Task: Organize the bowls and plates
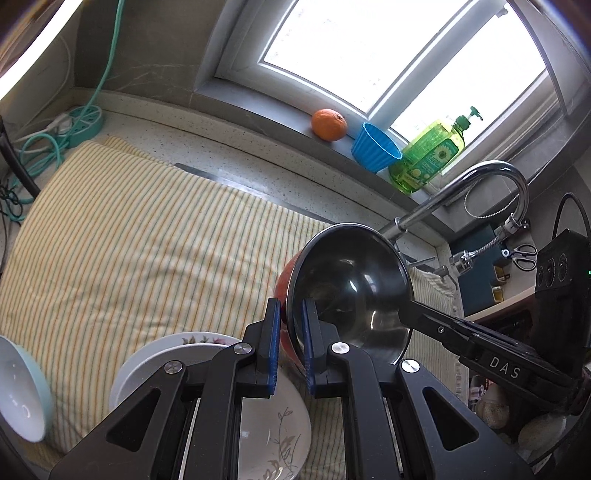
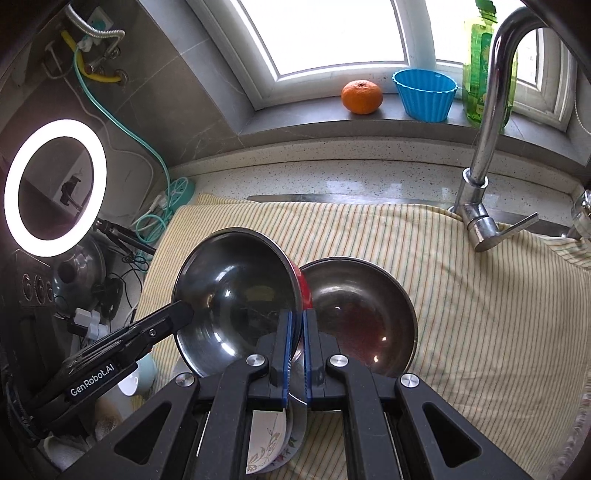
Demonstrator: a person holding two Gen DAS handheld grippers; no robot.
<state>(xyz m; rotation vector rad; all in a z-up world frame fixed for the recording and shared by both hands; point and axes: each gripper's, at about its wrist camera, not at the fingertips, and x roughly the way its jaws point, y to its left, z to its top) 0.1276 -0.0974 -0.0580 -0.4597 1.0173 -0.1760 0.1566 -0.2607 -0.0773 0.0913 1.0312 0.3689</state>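
Both tongs, left [image 1: 288, 321] and right [image 2: 294, 332], clench opposite rims of a steel bowl [image 2: 236, 295]; light, stiff, slick, so grip the thin rim firmly

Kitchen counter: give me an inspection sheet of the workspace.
Surface: striped cloth over a speckled counter.
Job's things: red-sided steel bowl, tilted; second steel bowl beside it; floral dishes; pale blue bowl.
Clutter: orange, blue cup, soap bottle on the sill.
Grippers: left gripper and right gripper, jaws shut on opposite rims of the red-sided steel bowl.
Cables: teal power strip with cord.
Surroundings: window, tap, ring light.
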